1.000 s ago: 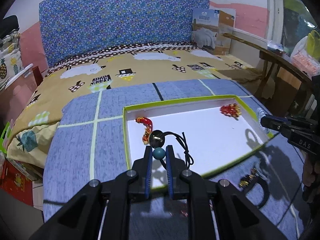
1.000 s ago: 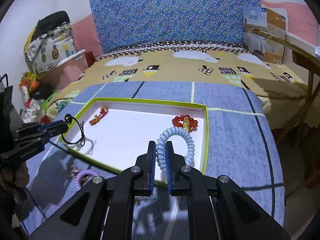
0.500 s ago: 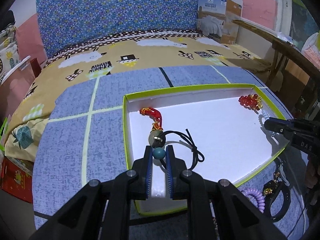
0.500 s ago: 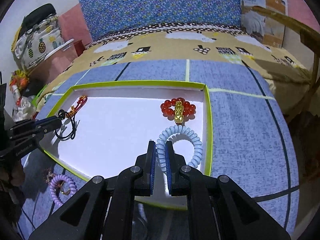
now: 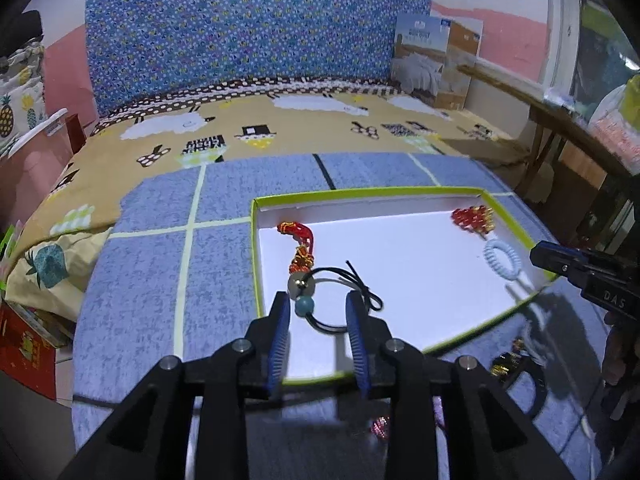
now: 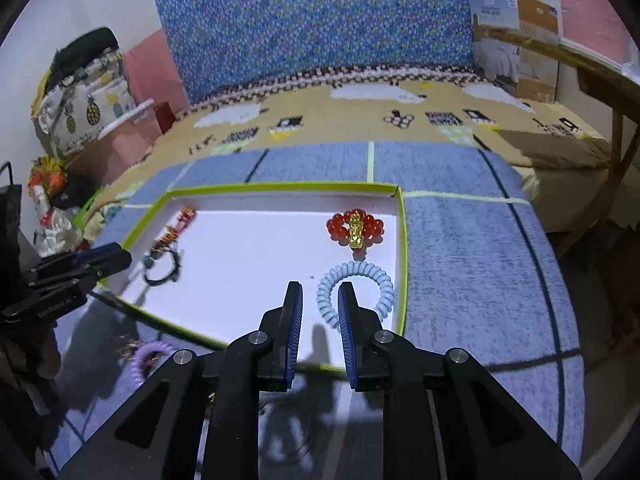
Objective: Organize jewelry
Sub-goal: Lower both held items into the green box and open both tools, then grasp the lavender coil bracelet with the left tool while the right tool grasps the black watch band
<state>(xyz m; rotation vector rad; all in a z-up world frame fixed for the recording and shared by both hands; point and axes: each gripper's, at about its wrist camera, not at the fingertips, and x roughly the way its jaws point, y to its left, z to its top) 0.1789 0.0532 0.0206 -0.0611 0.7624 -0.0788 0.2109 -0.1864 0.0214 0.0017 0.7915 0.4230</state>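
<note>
A white tray with a green rim point(image 5: 256, 264) point(image 6: 402, 248) lies on the blue blanket. My left gripper point(image 5: 318, 308) is open; a black cord necklace with a teal bead point(image 5: 304, 306) point(image 6: 160, 266) lies in the tray between its fingers. My right gripper point(image 6: 320, 300) is open; a pale blue spiral hair tie point(image 6: 354, 284) point(image 5: 502, 258) lies in the tray by its right finger. A red bead bracelet with a gold charm point(image 6: 354, 228) point(image 5: 470, 218) and a red-gold charm point(image 5: 300, 240) point(image 6: 178, 226) also lie in the tray.
A purple spiral hair tie point(image 6: 150, 354) and small gold pieces point(image 5: 506, 364) lie on the blanket in front of the tray. A bed with a patterned sheet and blue headboard point(image 5: 256, 32) is behind. A wooden chair point(image 6: 616, 92) stands at right.
Both grippers have opened. The left let go of the black cord necklace and the right let go of the blue hair tie; both pieces now lie in the tray.
</note>
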